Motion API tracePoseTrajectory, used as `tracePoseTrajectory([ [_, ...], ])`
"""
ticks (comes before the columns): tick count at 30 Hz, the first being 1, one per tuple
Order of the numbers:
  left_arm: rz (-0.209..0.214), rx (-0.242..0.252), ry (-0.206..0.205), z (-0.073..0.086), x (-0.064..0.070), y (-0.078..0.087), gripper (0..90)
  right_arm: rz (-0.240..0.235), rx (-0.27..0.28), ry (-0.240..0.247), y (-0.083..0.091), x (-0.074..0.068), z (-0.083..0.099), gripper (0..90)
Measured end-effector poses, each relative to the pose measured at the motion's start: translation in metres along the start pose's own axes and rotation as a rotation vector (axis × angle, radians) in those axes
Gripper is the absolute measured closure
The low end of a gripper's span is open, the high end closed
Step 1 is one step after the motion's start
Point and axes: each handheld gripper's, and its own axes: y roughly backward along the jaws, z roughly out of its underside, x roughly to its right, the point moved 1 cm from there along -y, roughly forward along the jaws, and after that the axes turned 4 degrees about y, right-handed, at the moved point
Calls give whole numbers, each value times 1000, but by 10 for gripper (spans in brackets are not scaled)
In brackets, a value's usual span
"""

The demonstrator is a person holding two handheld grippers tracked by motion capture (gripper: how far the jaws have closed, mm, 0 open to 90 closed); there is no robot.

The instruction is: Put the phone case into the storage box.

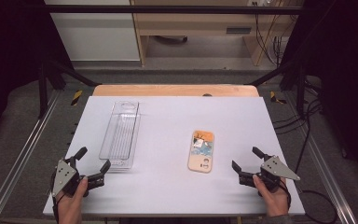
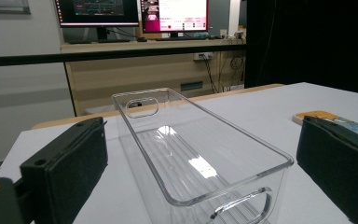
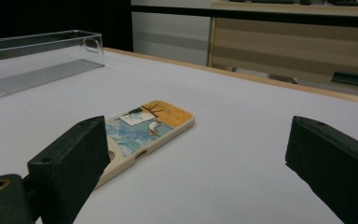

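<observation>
A clear plastic bin (image 1: 120, 135) lies lengthwise on the left half of the white table, empty. A phone (image 1: 201, 150) in an orange and blue picture case lies flat right of centre. My left gripper (image 1: 93, 160) rests at the front left, open, just short of the bin's near end (image 2: 223, 196). My right gripper (image 1: 245, 157) is at the front right, open, with nothing between its jaws; the phone (image 3: 142, 126) lies ahead of its left jaw.
The white table top (image 1: 168, 116) has a wooden strip along its far edge. Black frame bars and cables stand around the table. Beyond it are a wooden desk (image 2: 135, 70) and monitors (image 2: 175, 14).
</observation>
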Motion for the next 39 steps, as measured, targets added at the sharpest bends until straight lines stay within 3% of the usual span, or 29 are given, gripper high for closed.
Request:
tracePoseTrajectory([
  [8,0,-4,-4,0,1,0,15,-5,-19,-28,-1,0,0,45],
  [16,-11,5,5,-1,0,2,16,41,-57,-64,-6,-3,-3,46],
  [17,-15,7,10,-1,-1,2,16,50,-87,-44,-9,-2,-7,57],
  [22,-15,5,9,-1,-1,1,16,39,-125,-27,-14,-2,-17,72],
  [23,-14,4,9,-1,-1,1,16,29,-146,2,-18,-1,-23,72],
  [29,-14,9,16,-1,-2,3,16,17,-175,30,-25,3,-44,74],
  [39,-11,4,7,-2,-1,5,16,-12,-211,18,-48,11,-63,79],
])
